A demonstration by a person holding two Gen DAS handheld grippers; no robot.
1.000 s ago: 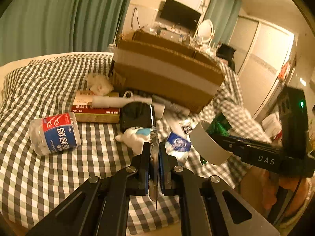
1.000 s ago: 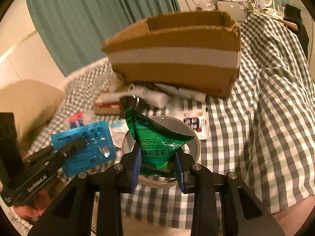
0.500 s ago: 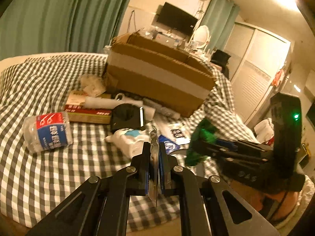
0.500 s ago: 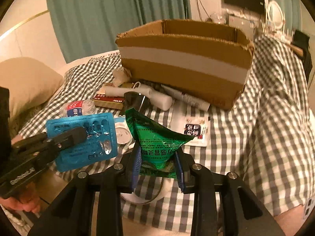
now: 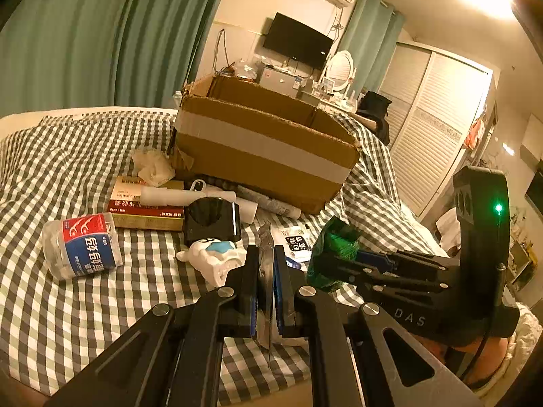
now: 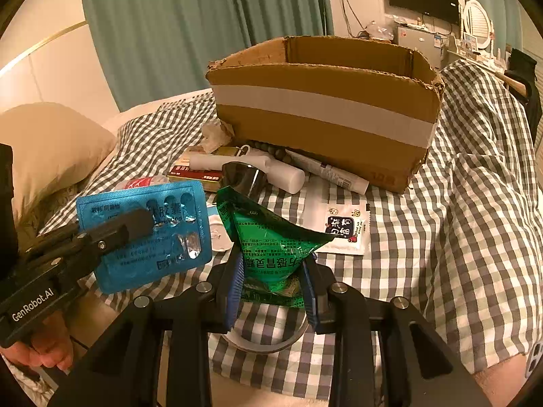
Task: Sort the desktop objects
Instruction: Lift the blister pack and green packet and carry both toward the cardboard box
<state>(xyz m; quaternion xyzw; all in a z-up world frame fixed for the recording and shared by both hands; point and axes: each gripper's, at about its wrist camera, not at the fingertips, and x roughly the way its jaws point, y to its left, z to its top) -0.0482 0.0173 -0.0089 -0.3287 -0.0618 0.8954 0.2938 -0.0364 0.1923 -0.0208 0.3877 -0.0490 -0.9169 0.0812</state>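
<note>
Right wrist: cardboard box (image 6: 325,108) rim unobstructed, bedspread (image 6: 475,203) bare

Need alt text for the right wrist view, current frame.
The right gripper pinches a green sachet above a checked bedspread; at left, the left gripper holds a blue pill blister pack. Behind them an open cardboard box stands on the bed, with tubes, a small box and a white packet scattered before it.
</note>
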